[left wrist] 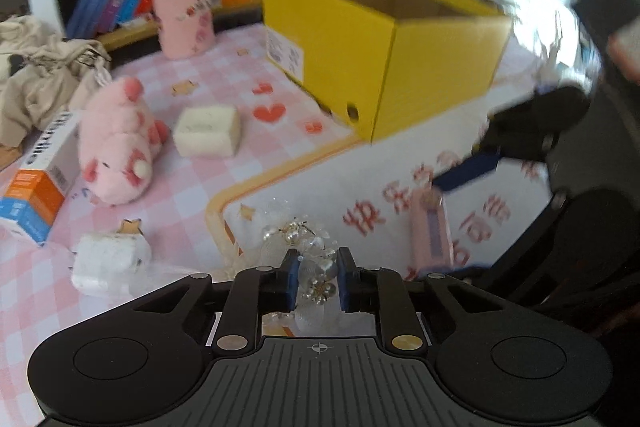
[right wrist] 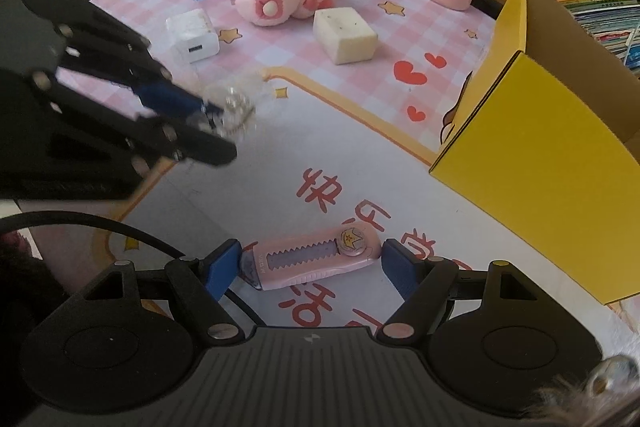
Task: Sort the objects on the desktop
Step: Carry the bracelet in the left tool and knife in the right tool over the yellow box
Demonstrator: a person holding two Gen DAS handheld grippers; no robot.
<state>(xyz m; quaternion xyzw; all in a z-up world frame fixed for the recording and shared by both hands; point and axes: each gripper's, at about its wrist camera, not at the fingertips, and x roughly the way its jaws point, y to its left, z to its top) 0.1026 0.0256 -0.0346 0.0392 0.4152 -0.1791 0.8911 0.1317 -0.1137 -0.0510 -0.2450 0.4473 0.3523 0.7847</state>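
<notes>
The left gripper (left wrist: 318, 281) was clenched on the pearl hair ornament (left wrist: 314, 267), ready for lifting. The right gripper (right wrist: 310, 269) stood released, the pink utility knife (right wrist: 314, 261) between its jaws, the yellow box (right wrist: 560, 163) beyond.

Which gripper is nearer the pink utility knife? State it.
Right. The right gripper has its open fingers on either side of the pink utility knife lying on the mat. The left gripper is off to the side, shut on a pearl hair clip.
</notes>
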